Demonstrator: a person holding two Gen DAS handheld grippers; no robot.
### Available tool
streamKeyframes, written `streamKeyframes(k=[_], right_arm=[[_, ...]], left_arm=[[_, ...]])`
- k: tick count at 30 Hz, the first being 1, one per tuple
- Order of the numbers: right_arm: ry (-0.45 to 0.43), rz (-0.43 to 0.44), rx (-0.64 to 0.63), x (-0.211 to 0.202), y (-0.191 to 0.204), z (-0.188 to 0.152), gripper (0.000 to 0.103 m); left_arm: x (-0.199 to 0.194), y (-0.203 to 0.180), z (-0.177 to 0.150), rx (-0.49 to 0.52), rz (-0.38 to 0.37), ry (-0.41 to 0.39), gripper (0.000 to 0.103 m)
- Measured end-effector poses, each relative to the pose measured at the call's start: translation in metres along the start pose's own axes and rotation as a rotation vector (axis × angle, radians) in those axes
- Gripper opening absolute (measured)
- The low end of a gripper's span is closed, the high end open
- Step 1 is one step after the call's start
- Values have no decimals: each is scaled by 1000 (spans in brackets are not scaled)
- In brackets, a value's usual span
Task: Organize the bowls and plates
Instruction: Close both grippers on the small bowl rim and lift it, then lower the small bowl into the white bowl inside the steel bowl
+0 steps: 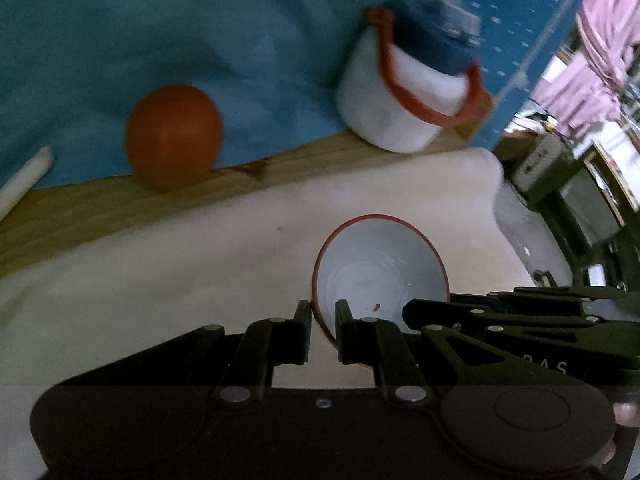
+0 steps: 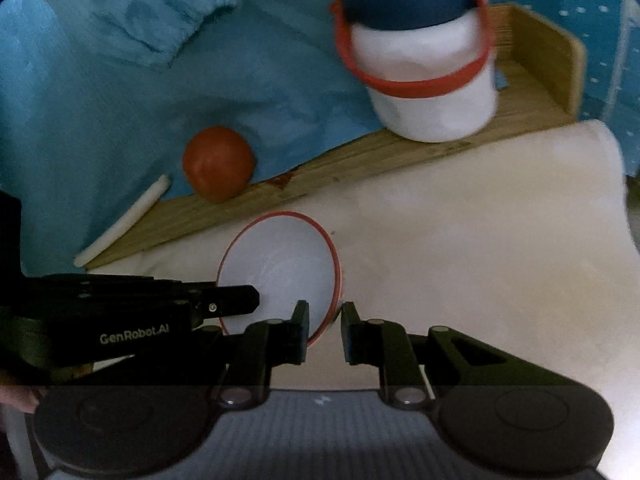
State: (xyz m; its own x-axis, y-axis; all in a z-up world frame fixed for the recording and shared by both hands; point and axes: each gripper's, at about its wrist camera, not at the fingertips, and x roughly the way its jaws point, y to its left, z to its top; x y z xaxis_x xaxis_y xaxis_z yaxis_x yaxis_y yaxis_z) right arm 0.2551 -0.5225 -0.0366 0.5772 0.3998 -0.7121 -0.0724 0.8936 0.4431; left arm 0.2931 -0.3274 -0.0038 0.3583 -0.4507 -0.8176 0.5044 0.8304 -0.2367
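A white bowl with a thin red rim (image 1: 380, 264) sits tilted over a white cloth, held between both grippers. My left gripper (image 1: 323, 320) is shut on the bowl's left rim, one finger inside and one outside. In the right wrist view the same bowl (image 2: 280, 268) shows its pale inside. There my right gripper (image 2: 325, 320) pinches the right rim, which lies against its inner finger. The left gripper (image 2: 252, 300) reaches in from the left across the bowl's edge. In the left wrist view, the right gripper (image 1: 412, 310) enters from the right. No plates are in view.
A wooden tray (image 2: 360, 152) lies behind the white cloth (image 2: 480, 240). On it stand a white jar with a blue lid and red handle (image 2: 428, 80) and a red-orange ball (image 2: 218, 164). A white stick (image 2: 124, 220) and a blue garment (image 2: 100, 80) lie at the left.
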Motion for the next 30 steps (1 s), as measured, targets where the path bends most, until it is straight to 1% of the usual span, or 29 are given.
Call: streamKeyframes(k=[2,4,9,14,22,30], right_arm=[[-9,-8,13,-10,-4,-7,19],[-15,-13,24,-21,-9,-13,19],[-21,-23,56,-51,-23,-30,19],[-3,-36,71,-64,-25,-43,19],[59,-40,91,-68,-32,-64,19],[107,-39,107,-67,-38,-79,19]], left_arm=[[6,-9,-2,20,-17,6,13],[4,-16,-7,41,-36,13,13],[9,-35,-18,105,-61,43,13],[17,-45,-29,139,-83,89,13],[22,-54,-45,178,-105,154,13],[29,-60,-53,201,-95,203,13]])
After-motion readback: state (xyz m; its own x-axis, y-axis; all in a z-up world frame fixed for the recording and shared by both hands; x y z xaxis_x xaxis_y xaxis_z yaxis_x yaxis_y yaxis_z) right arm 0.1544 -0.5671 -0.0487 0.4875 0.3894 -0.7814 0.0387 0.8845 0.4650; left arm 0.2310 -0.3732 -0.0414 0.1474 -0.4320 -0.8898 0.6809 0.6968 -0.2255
